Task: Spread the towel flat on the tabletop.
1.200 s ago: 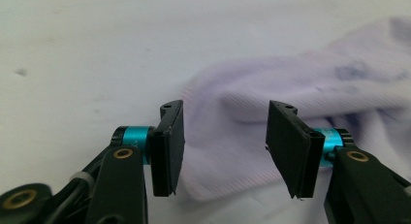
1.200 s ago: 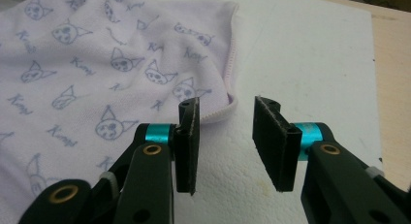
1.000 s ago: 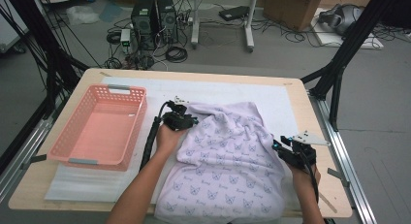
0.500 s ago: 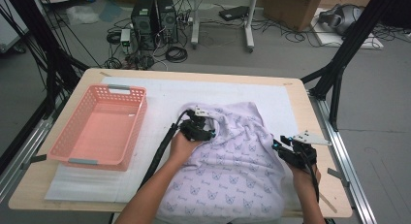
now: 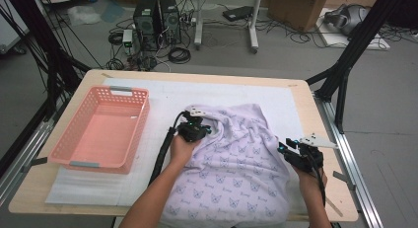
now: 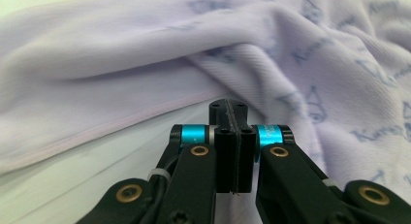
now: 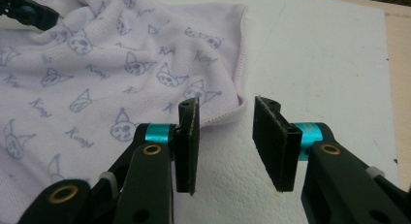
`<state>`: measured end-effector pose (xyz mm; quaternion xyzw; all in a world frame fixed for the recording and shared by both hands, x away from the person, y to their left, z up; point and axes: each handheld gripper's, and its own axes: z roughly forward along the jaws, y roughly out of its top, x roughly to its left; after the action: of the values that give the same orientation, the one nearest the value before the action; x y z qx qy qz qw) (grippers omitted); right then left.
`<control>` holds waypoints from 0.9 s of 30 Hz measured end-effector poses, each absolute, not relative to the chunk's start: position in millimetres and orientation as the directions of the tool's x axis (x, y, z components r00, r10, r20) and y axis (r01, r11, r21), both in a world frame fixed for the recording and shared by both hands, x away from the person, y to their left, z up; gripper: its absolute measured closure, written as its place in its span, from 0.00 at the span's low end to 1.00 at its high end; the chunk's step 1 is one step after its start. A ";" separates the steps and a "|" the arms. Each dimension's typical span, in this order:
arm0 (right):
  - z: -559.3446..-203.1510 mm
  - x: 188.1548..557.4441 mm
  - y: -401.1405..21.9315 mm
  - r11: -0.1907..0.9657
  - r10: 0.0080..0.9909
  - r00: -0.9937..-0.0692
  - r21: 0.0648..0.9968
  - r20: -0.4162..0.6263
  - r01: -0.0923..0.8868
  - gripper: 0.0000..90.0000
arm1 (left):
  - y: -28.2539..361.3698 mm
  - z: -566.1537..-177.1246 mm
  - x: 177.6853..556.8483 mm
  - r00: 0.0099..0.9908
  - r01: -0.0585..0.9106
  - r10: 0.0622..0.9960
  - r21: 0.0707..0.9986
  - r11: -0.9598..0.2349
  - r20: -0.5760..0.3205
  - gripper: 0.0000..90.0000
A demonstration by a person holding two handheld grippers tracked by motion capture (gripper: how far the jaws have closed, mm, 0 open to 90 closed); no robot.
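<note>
My left gripper [image 5: 198, 123]: jaws have just been closing and now meet pad to pad, tips at a fold of the towel's far-left part; in the left gripper view no cloth shows between the pads [image 6: 232, 151], though whether a thin edge is caught I cannot tell.

My right gripper [image 5: 291, 150]: jaws apart, nothing between them, resting over the white foam mat [image 5: 296, 104] just beside the towel's right hem; left pad [image 7: 188, 141] close to that hem.

Towel [image 5: 236, 159]: pale lilac, printed with small cat faces, spread rumpled over the middle of the mat, near edge hanging off the table [image 5: 325, 188] on my side.

Basket [image 5: 74, 154]: pink plastic, slotted walls, on the left part of the mat, well apart from the towel.

Floor beyond: computer towers [image 5: 157, 16], cables, cardboard box [image 5: 296, 3].
</note>
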<state>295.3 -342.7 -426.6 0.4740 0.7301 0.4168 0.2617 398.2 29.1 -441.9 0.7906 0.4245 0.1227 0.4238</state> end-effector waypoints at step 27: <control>-426.0 295.9 -341.5 0.200 0.907 -0.420 0.859 0.019 0.472 0.68 | 47.0 -442.0 395.2 0.541 0.593 0.810 0.785 -0.178 -0.226 0.97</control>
<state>295.9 -341.5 -426.0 0.4722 0.7301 0.4206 0.2589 395.2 47.0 -442.0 0.7576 0.4631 0.1222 0.4434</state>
